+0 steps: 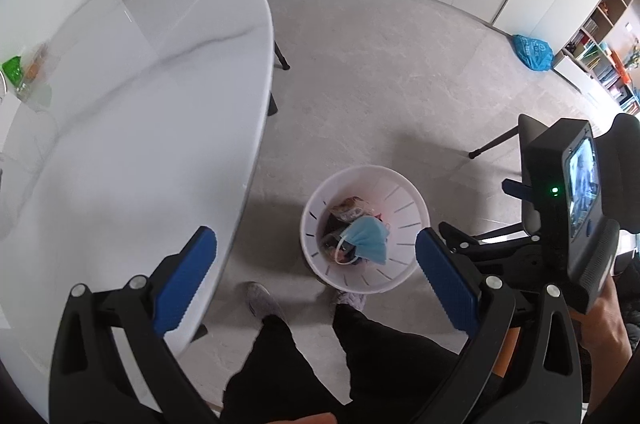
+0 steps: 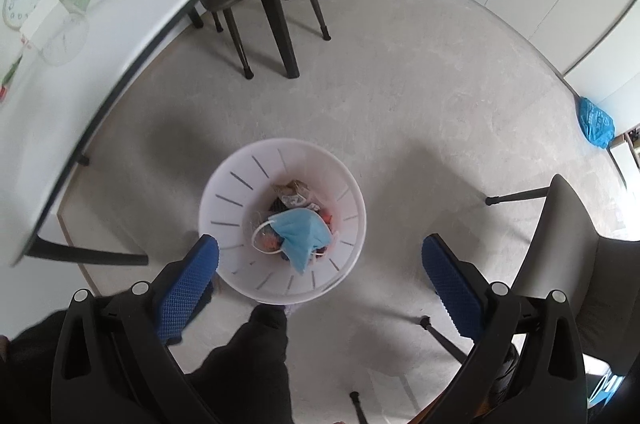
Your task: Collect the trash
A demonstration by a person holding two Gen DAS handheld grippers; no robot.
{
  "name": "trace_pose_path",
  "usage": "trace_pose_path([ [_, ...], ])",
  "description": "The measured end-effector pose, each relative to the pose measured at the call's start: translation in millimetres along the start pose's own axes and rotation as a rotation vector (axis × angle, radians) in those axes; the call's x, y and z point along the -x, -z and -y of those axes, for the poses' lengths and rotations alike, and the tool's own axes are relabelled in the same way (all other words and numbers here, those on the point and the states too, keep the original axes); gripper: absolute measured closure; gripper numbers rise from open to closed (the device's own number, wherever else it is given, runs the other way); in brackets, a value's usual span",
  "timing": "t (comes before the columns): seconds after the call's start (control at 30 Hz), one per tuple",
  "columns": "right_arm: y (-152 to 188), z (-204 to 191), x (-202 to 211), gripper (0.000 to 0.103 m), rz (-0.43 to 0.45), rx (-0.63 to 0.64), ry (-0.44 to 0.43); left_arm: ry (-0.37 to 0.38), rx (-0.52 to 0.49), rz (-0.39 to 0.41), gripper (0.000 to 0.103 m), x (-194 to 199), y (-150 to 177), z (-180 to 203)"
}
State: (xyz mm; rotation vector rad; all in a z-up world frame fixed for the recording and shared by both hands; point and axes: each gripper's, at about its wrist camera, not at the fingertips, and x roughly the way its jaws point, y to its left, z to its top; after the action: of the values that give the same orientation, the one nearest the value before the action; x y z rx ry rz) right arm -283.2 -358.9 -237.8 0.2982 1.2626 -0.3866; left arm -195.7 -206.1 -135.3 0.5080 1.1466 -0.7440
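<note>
Blue mask [image 2: 301,233] tops the bin [image 2: 224,184]; with both grippers [image 1: 316,264] [image 2: 320,260] empty and apart, we risk kicking it.

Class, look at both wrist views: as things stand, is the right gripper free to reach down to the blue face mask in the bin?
Probably yes. The right gripper is open and empty above the white bin, and the blue face mask lies on top of the other trash with nothing covering it.

Black claw [image 2: 320,272] arms, blue textured pads [image 2: 186,290], silver screws; black trousers [image 1: 280,376], possibly grey slippers [image 1: 260,300].
</note>
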Motion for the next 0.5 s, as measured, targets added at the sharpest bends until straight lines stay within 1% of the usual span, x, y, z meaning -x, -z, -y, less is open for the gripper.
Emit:
trace_pose_path([
  [0.1,-8,-14,4,0.002,-0.006,-0.012,-0.004,0.008,0.013,0.004,0.008,5,-2,-18],
  [0.23,-16,-37,6,0.002,-0.013,-0.003,0.018,0.023,0.02,0.004,0.008,8,-3,-37],
  [0.4,-25,-65,12,0.002,-0.011,-0.001,0.042,0.041,0.022,0.024,0.008,12,-5,-60],
  [0.5,-36,-81,23,0.002,0.007,-0.005,0.05,0.039,0.043,0.05,0.008,17,-9,-79],
])
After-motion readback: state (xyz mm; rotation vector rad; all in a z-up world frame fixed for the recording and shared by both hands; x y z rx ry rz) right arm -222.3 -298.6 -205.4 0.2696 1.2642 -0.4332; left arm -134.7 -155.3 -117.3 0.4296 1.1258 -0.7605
